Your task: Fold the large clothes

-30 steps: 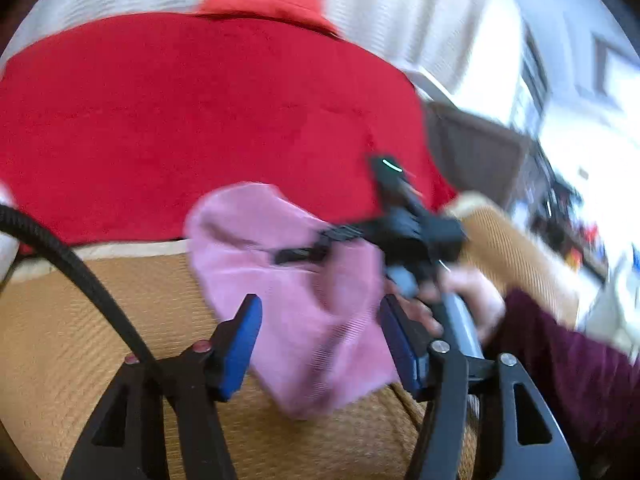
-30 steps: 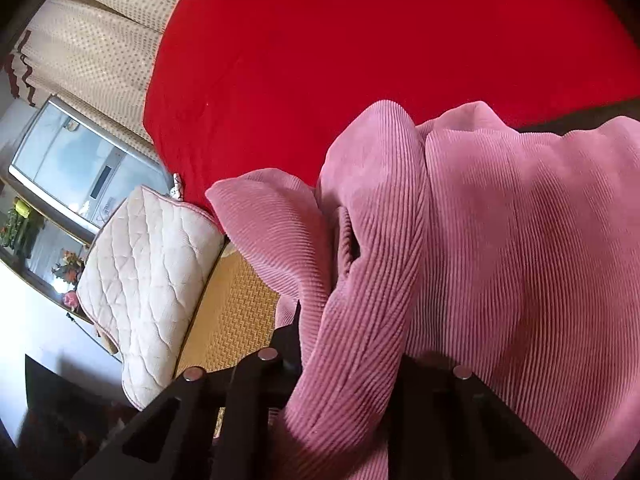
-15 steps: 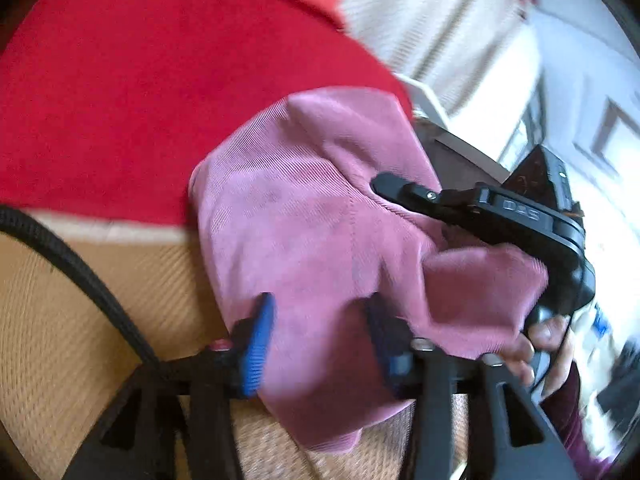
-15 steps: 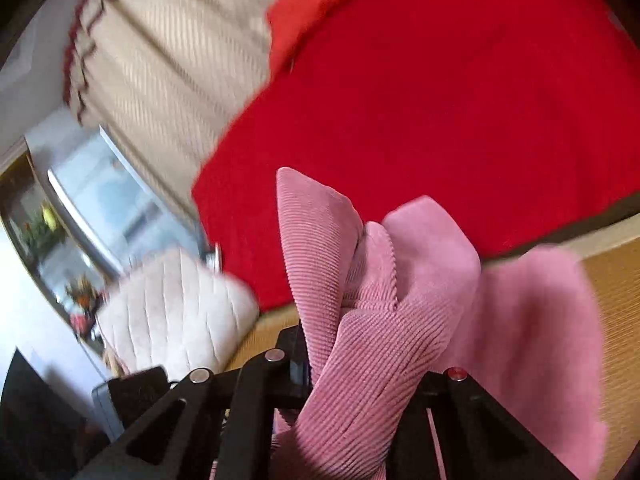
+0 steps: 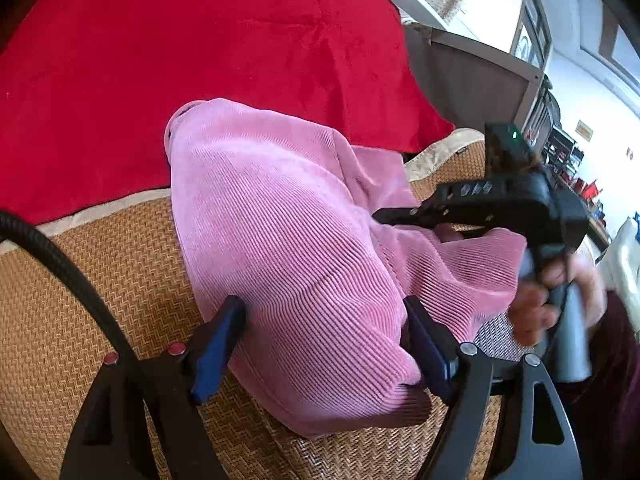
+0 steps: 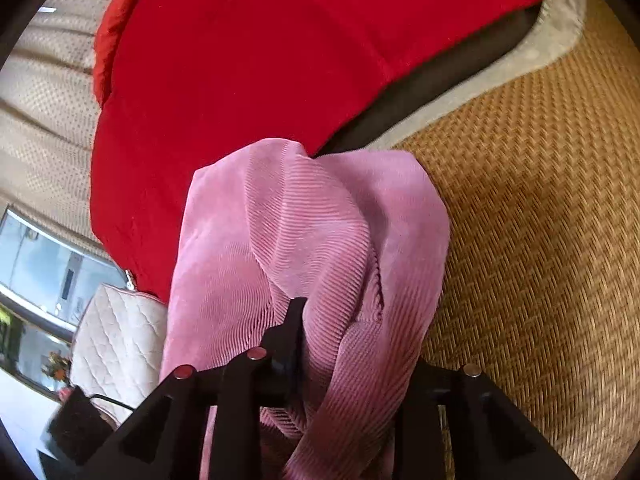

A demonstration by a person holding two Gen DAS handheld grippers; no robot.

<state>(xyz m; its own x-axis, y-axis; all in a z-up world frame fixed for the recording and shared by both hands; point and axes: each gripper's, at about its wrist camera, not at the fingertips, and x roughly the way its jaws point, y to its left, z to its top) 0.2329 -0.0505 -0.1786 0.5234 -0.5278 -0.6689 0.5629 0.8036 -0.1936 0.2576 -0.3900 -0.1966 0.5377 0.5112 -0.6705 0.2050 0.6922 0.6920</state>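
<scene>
A pink corduroy garment [image 5: 288, 248] lies bunched on a woven straw mat [image 5: 80, 300]. My left gripper [image 5: 324, 344] is open, its blue pads on either side of the garment's near fold, not pinching it. My right gripper [image 6: 320, 340] is shut on a bunch of the pink garment [image 6: 312, 232], which drapes over its fingers and hides most of them. In the left wrist view the right gripper's black body [image 5: 500, 204] sits at the right, held by a hand, with cloth hanging from it.
A red blanket [image 5: 200, 60] covers the surface behind the mat [image 6: 540, 200]. A quilted white cushion [image 6: 116, 336] and a window lie to the left in the right wrist view. A dark cabinet [image 5: 472, 80] stands at the back right.
The right gripper has lowered the pink garment toward the mat and swung right. The left gripper has closed in, so the cloth now fills the gap between its open pads.
</scene>
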